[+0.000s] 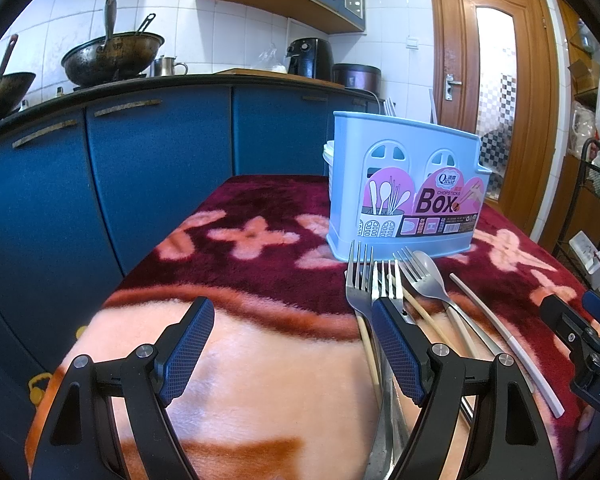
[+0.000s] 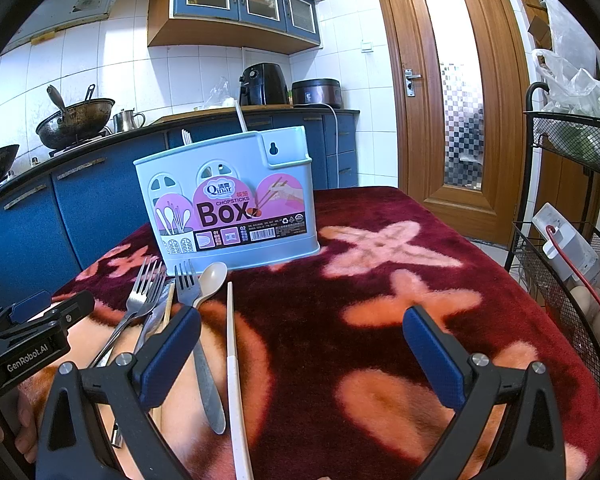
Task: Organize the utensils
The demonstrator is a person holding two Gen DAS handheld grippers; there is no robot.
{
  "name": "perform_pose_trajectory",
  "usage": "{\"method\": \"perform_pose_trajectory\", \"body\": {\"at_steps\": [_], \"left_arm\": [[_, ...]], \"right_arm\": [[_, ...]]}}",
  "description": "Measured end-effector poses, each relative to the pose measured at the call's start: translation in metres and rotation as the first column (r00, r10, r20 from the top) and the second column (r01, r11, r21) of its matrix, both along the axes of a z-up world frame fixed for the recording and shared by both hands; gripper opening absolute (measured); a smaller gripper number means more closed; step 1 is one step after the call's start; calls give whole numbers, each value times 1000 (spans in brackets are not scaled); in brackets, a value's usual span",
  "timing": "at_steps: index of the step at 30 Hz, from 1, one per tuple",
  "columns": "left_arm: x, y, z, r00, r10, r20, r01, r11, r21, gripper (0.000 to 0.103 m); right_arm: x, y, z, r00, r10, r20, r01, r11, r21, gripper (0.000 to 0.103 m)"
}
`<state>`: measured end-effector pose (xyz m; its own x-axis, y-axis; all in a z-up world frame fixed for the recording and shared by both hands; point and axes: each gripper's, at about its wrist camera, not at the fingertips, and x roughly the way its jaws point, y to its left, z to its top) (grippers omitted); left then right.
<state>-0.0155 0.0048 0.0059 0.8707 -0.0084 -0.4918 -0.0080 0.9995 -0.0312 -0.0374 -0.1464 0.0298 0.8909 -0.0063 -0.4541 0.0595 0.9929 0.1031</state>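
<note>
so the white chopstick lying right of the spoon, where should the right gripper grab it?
Mid-shaft, coming down from above with the jaws across its width. The white chopstick lies flat on the blanket, running toward the chopsticks box, with bare blanket on its right. The spoon lies close on its left, so the open right gripper should probably shift left and straddle the chopstick alone.

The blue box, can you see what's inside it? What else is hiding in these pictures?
- Blue box: in both views its front wall hides the inside; only a few white tips poke above the rim.
- Forks: in the left wrist view their handles vanish behind the left gripper finger.
- White chopstick: in the right wrist view the bottom edge cuts off its near end.
</note>
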Motion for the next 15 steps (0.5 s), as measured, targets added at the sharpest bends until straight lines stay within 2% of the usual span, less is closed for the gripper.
{"method": "perform_pose_trajectory", "body": {"at_steps": [7,15], "left_arm": [[4,4,2,999,-13,-34,12,1000,-27,82],[15,7,1,986,-66,-153,61,998,-35,82]], "right_arm": [[6,-5,-1,999,18,-47,-17,1000,26,103],[30,-10,0,974,120,-195,-103,990,93,103]]}}
